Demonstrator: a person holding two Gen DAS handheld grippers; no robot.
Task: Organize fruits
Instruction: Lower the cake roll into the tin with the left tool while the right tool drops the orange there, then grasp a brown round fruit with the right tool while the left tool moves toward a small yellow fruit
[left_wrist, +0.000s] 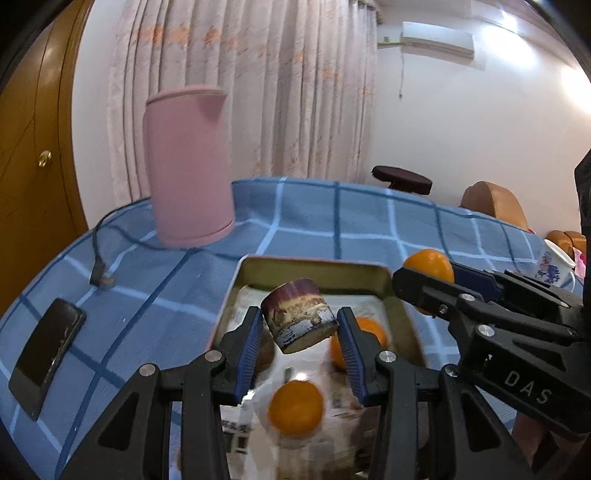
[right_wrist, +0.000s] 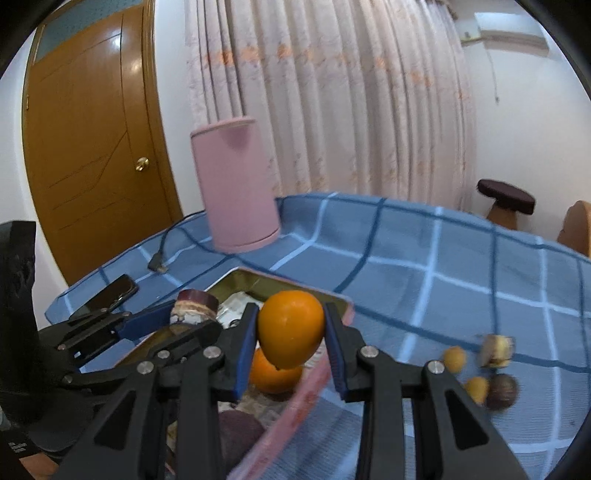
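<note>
Blue pads (left_wrist: 254, 345) of the left gripper (left_wrist: 300, 332) are pressed on a cut purple fruit half (left_wrist: 300, 317), gripped partway closed and held tilted above the tin tray (left_wrist: 314, 266). Two oranges (left_wrist: 296, 412) are seen lying in the tray beneath it, one just behind the right-hand pad (left_wrist: 373, 332); the tray's lining is blurred. From the right wrist view the same fruit half (right_wrist: 194, 306) is seen over the tray's left side.

Between the right gripper (right_wrist: 291, 334) pads (right_wrist: 246, 350) an orange (right_wrist: 290, 334) is clamped, the jaws narrowly set, held over the tray's (right_wrist: 258, 278) near right rim. Another orange (right_wrist: 275, 376) lies in the tray directly below. A dark round fruit (right_wrist: 240, 428) sits at the tray's near end, partly hidden. In the left view the right gripper (left_wrist: 424, 284) is seen at the tray's right edge, with its orange (left_wrist: 430, 263) showing behind the fingers.

Right of the tray, well apart on the blue checked tablecloth (right_wrist: 461, 266), small yellow fruits (right_wrist: 454, 359) and dark fruit pieces (right_wrist: 501, 391) are scattered, blurred. Behind the tray a pink kettle (left_wrist: 186, 166) stands; left of the tray a phone (left_wrist: 46, 352) and a cable plug (left_wrist: 101, 278) lie.
</note>
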